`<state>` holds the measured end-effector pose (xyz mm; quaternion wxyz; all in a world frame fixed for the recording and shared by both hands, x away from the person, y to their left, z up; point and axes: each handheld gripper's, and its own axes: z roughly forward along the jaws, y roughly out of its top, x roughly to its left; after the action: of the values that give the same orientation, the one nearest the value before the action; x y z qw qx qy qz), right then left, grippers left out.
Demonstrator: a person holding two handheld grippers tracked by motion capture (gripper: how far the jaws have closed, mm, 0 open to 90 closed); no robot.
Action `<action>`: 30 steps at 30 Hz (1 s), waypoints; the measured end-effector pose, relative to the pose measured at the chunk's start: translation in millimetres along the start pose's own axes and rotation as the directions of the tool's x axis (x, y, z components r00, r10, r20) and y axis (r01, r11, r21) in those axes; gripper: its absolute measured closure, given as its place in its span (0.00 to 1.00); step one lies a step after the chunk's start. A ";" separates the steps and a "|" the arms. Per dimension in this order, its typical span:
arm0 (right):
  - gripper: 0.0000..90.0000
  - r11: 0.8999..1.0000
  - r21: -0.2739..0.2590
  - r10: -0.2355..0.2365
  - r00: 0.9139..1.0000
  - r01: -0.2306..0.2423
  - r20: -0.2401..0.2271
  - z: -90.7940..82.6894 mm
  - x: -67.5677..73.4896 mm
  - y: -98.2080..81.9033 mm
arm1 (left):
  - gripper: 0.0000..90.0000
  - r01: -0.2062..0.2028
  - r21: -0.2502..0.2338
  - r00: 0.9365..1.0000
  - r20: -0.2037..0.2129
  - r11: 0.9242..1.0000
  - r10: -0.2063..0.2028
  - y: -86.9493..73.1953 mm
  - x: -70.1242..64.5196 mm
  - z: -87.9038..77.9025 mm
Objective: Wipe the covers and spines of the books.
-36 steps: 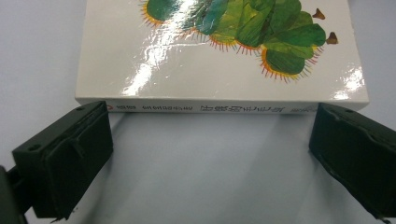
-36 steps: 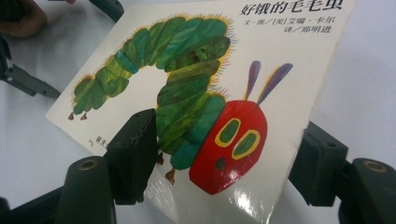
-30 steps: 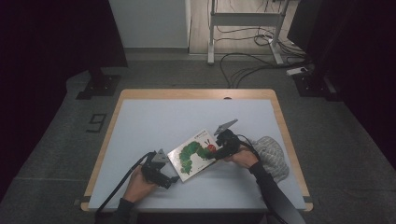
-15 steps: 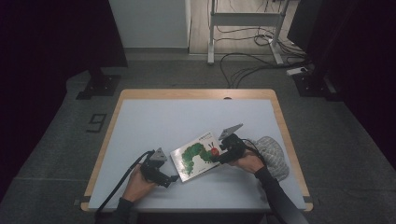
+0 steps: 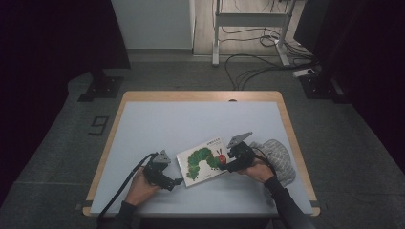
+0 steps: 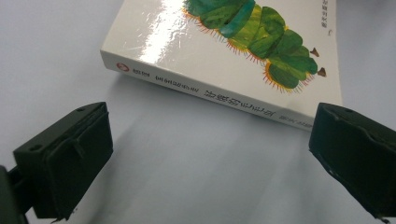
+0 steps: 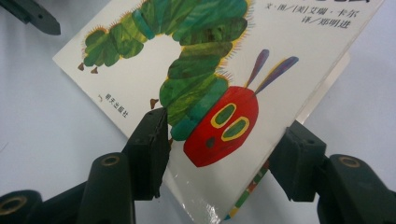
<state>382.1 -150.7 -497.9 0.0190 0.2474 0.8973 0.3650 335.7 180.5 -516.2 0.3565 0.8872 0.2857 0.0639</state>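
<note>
A picture book with a green caterpillar on its white cover lies on the white table, near the front. My right gripper comes at its right corner. In the right gripper view the jaws have just been closing with that corner of the book between them. Both pads touch its edges, and the cover stands slightly off the pages. My left gripper rests just left of the book. Its jaws stand wide open, facing the spine of the book with bare table between them.
A grey striped cloth lies right behind my right hand, near the table's right edge. The wooden rim runs around the tabletop. Cables and stand feet sit on the floor beyond the far edge.
My right gripper has shifted a little toward me and left along the book's right corner, and the book has turned slightly with it. The left gripper has stayed put.
</note>
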 end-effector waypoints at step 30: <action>0.49 0.999 -0.043 0.012 1.000 -0.012 0.006 -10.2 5.5 -14.5 | 0.07 -0.007 0.013 0.999 0.054 1.000 0.006 28.7 -9.2 16.4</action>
<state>368.8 -163.6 -499.3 0.0250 0.2536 0.8878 0.3833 346.6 148.9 -508.2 0.3579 0.8920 0.2734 0.0391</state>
